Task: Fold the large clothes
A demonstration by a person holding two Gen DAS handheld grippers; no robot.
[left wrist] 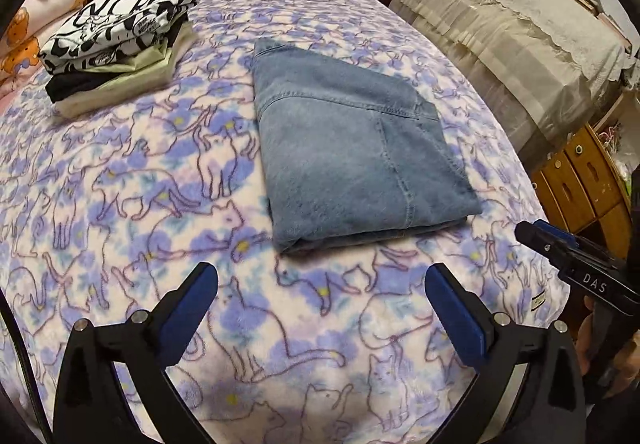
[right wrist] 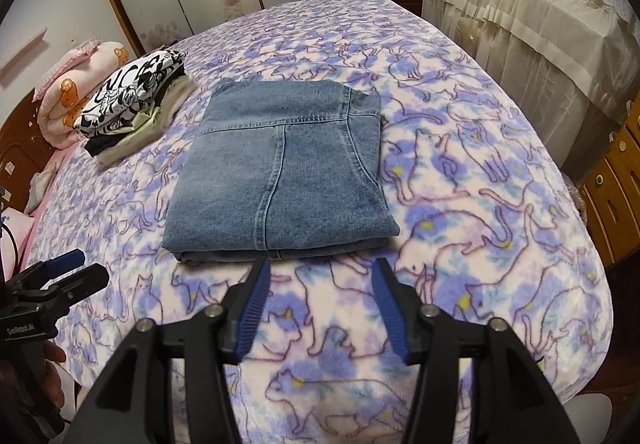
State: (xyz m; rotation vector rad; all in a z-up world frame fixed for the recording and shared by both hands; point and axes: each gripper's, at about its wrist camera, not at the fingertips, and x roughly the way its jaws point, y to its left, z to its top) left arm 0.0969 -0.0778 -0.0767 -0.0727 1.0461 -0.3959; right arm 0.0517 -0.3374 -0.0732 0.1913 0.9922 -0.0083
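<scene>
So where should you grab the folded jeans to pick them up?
Probably the near folded edge of the jeans, reached from the front. The layers there lie stacked into one thick lip facing both open grippers, left gripper and right gripper, so one at each near corner could lift it flat.

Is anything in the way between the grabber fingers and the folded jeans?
Nothing visible is. Only bare cat-print blanket lies between the folded jeans and both the right gripper and the left gripper. Both are open and empty. The stack of folded clothes sits off to the side.
</scene>
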